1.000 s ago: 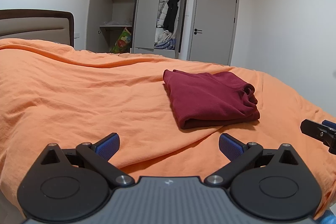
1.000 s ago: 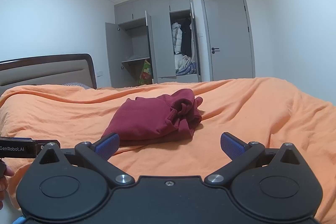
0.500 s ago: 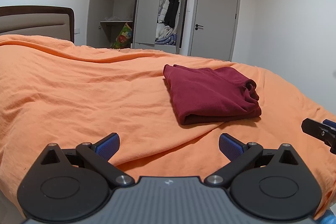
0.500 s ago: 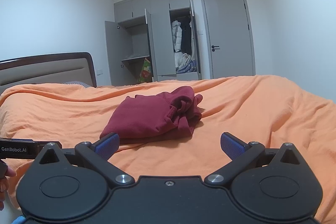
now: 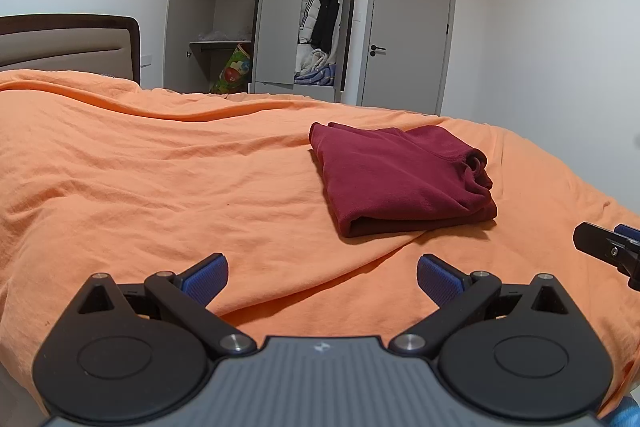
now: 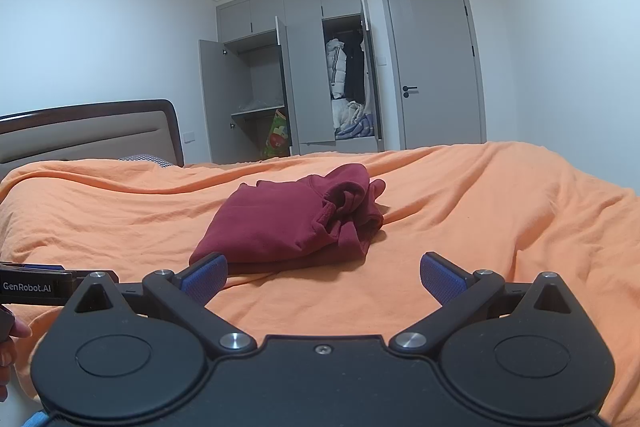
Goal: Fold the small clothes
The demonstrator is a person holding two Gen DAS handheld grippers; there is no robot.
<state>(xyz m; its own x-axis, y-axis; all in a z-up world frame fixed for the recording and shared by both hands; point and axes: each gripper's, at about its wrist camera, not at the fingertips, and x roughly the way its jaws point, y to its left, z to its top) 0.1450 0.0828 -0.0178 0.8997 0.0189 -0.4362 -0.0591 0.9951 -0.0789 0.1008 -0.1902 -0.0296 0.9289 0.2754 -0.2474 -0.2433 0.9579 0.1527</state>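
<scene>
Left wrist view shows the dark red folded fleece garment (image 5: 400,179) lying on the orange bedsheet (image 5: 160,187), ahead of the left gripper (image 5: 322,277), jaws apart and empty. Right gripper (image 6: 323,277) likewise gapes. Only the right wrist view reveals the bunched, loose end, which may spill open if nudged.

The orange bedspread (image 5: 160,187) lies open and bare across its left and near parts, giving a gripper free passage there. The only obstacle on it is the folded maroon garment (image 5: 396,179), right of centre. A strip of bare cover separates it from the left gripper (image 5: 322,277) and the right gripper (image 6: 324,277), both spread wide and empty.
</scene>
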